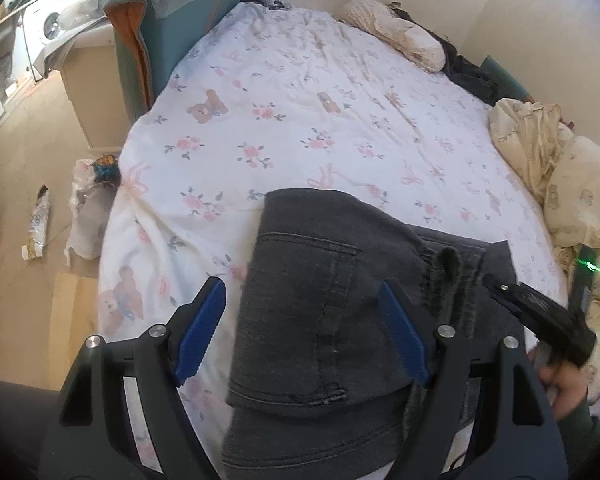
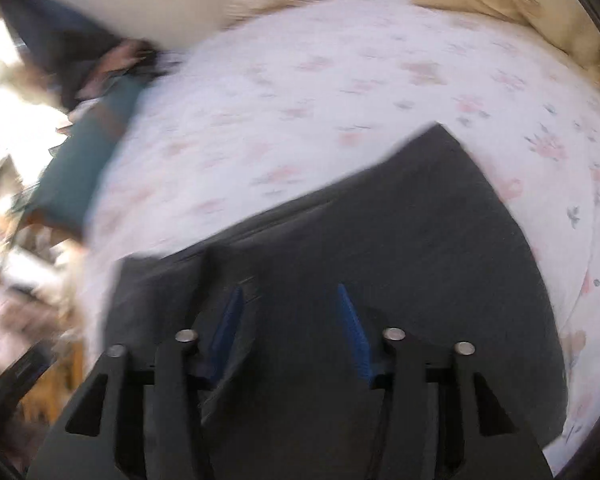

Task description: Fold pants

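Lying near the bed's front edge, the dark grey denim pants (image 1: 312,320) look folded over. Both the left gripper (image 1: 302,328) and right gripper (image 2: 290,328) hover released above them. Pressing the fold flat next seems wise. Farther off, floral sheet (image 1: 300,112); no containers visible.

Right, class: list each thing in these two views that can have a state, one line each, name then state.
dark grey jeans: folded over on themselves, back pocket showing, lying on the bed.
left claw: open, above the jeans, gripping nothing.
right claw: open, over the jeans; view blurred.
bedsheet: spread out, wrinkled.
duvet: bunched up at the bed's edge.
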The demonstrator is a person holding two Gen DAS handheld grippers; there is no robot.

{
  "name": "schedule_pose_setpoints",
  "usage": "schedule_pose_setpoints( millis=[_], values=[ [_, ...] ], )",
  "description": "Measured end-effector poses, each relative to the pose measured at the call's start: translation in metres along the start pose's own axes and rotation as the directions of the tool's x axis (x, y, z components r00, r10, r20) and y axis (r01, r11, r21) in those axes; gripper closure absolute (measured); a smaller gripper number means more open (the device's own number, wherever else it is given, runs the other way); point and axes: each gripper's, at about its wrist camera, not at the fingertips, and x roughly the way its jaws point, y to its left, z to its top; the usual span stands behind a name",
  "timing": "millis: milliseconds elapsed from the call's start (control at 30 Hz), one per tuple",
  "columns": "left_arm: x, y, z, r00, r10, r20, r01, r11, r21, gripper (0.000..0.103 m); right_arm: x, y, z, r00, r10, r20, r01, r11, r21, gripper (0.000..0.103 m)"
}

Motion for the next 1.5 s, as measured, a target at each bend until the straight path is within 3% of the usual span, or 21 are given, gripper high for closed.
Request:
schedule_pose_setpoints(
  millis=[33, 100, 200, 233, 333, 433, 500, 533, 567, 633, 667, 733, 833, 933, 1033, 1100, 1167, 1233, 1333, 1400, 1500],
  values=[
    [0.002, 0.001, 0.0, 1.0, 0.016, -0.004, -0.016, 1.0, 0.003, 0.027, 0.013, 0.0, 0.004, 0.999, 0.019, -0.04, -0.018, 0.999, 0.03, 0.074],
    [0.006, 0.003, 0.0, 0.998, 0.054, -0.015, -0.053, 0.999, 0.009, 0.027, 0.026, 0.018, 0.007, 0.994, 0.073, -0.077, -0.072, 0.997, 0.012, 0.074],
    [0.009, 0.003, 0.0, 0.996, 0.081, -0.021, -0.08, 0.997, 0.023, 0.027, 0.027, 0.074, 0.002, 0.971, 0.2, -0.126, -0.218, 0.965, -0.144, 0.075],
    [0.01, 0.002, 0.0, 0.997, 0.074, -0.025, -0.074, 0.997, 0.027, 0.027, 0.031, 0.093, -0.005, 0.967, 0.194, -0.165, -0.227, 0.951, -0.209, 0.074],
    [0.011, -0.001, 0.0, 0.997, 0.067, -0.03, -0.066, 0.997, 0.033, 0.027, 0.051, 0.115, -0.026, 0.98, 0.012, -0.196, -0.084, 0.927, -0.365, 0.073],
    [0.013, -0.005, -0.002, 0.998, 0.055, -0.044, -0.053, 0.998, 0.046, 0.027, 0.055, 0.114, -0.025, 0.983, -0.003, -0.185, -0.063, 0.935, -0.349, 0.071],
    [0.014, -0.008, -0.004, 0.998, 0.043, -0.053, -0.041, 0.998, 0.049, 0.027, 0.036, 0.11, -0.022, 0.982, 0.055, -0.18, -0.108, 0.948, -0.301, 0.071],
    [0.014, -0.01, -0.006, 0.998, 0.037, -0.06, -0.034, 0.998, 0.053, 0.027, 0.02, 0.099, -0.021, 0.979, 0.114, -0.171, -0.157, 0.952, -0.264, 0.072],
    [0.015, -0.012, -0.007, 0.997, 0.033, -0.066, -0.029, 0.998, 0.061, 0.025, 0.0, 0.09, -0.019, 0.975, 0.168, -0.148, -0.199, 0.953, -0.227, 0.063],
    [0.015, -0.017, -0.011, 0.997, 0.028, -0.076, -0.022, 0.996, 0.081, 0.021, -0.033, 0.07, -0.014, 0.975, 0.198, -0.101, -0.214, 0.959, -0.186, 0.041],
    [0.015, -0.02, -0.013, 0.997, 0.028, -0.078, -0.021, 0.996, 0.087, 0.021, -0.052, 0.053, -0.014, 0.978, 0.2, -0.063, -0.207, 0.965, -0.159, 0.037],
    [0.015, -0.025, -0.015, 0.996, 0.022, -0.082, -0.014, 0.995, 0.097, 0.021, -0.086, 0.011, -0.014, 0.986, 0.163, 0.016, -0.161, 0.984, -0.078, 0.035],
    [0.014, -0.032, -0.016, 0.996, -0.002, -0.091, 0.01, 0.996, 0.09, 0.02, -0.118, -0.069, -0.023, 0.994, -0.003, 0.112, -0.014, 0.988, 0.152, 0.027],
    [0.011, -0.041, -0.016, 0.997, -0.014, -0.075, 0.022, 0.995, 0.102, 0.019, -0.121, -0.141, -0.045, 0.989, -0.13, 0.072, 0.094, 0.922, 0.377, 0.026],
    [0.011, -0.049, -0.017, 0.998, -0.019, -0.065, 0.027, 0.993, 0.113, 0.018, -0.097, -0.187, -0.07, 0.993, -0.097, -0.067, 0.118, 0.827, 0.55, 0.026],
    [0.013, -0.052, -0.018, 0.997, -0.027, -0.072, 0.035, 0.993, 0.114, 0.018, -0.082, -0.199, -0.082, 0.989, -0.062, -0.133, 0.128, 0.811, 0.572, 0.026],
    [0.014, -0.053, -0.018, 0.997, -0.023, -0.071, 0.031, 0.992, 0.124, 0.018, -0.084, -0.197, -0.083, 0.994, -0.049, -0.093, 0.093, 0.814, 0.573, 0.026],
    [0.014, -0.053, -0.019, 0.998, -0.018, -0.06, 0.025, 0.991, 0.13, 0.018, -0.081, -0.189, -0.083, 0.997, 0.0, -0.073, 0.04, 0.836, 0.547, 0.031],
    [0.011, -0.053, -0.02, 0.999, -0.013, -0.032, 0.017, 0.989, 0.146, 0.018, -0.079, -0.177, -0.082, 0.993, -0.055, -0.104, 0.098, 0.877, 0.471, 0.044],
    [0.007, -0.051, -0.021, 1.0, -0.005, -0.013, 0.007, 0.987, 0.161, 0.018, -0.077, -0.178, -0.082, 0.989, -0.088, -0.119, 0.133, 0.88, 0.457, 0.054],
    [0.005, -0.049, -0.022, 1.0, -0.013, -0.013, 0.015, 0.985, 0.169, 0.018, -0.083, -0.178, -0.083, 0.989, -0.114, -0.095, 0.144, 0.882, 0.448, 0.08]
  ],
)
